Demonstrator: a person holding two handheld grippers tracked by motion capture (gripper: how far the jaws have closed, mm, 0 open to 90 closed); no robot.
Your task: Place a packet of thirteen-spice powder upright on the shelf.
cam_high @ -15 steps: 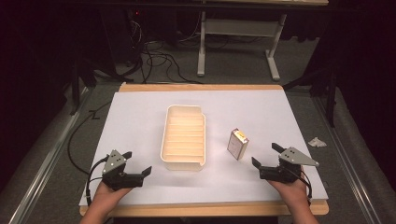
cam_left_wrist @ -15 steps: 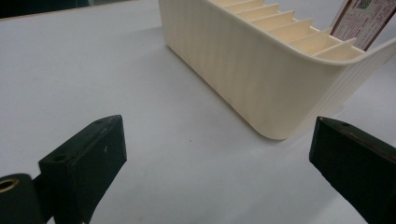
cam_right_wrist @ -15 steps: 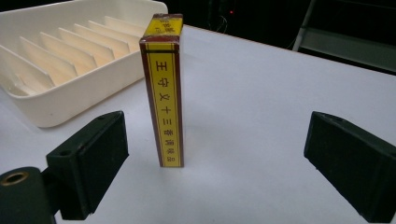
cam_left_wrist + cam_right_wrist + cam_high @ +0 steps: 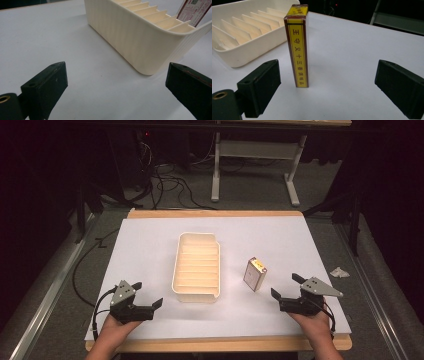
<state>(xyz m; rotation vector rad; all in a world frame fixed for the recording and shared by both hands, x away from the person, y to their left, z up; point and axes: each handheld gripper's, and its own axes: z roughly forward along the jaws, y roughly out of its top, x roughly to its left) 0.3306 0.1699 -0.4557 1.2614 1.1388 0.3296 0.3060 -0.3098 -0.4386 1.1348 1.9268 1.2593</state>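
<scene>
High view: the right gripper [image 4: 287,288], jaws spread wide and empty, sits at lower right just below the upright box [image 4: 255,274]. At lower left, the left gripper [image 4: 148,295] gapes empty beside the ribbed tray [image 4: 196,292].

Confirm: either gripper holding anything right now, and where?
Nothing held. The right gripper is open, short of the upright box; the left gripper is open near the tray, touching nothing.

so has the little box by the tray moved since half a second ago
No. The box stands upright at the same spot, just right of the cream tray and apart from it, as before.
</scene>
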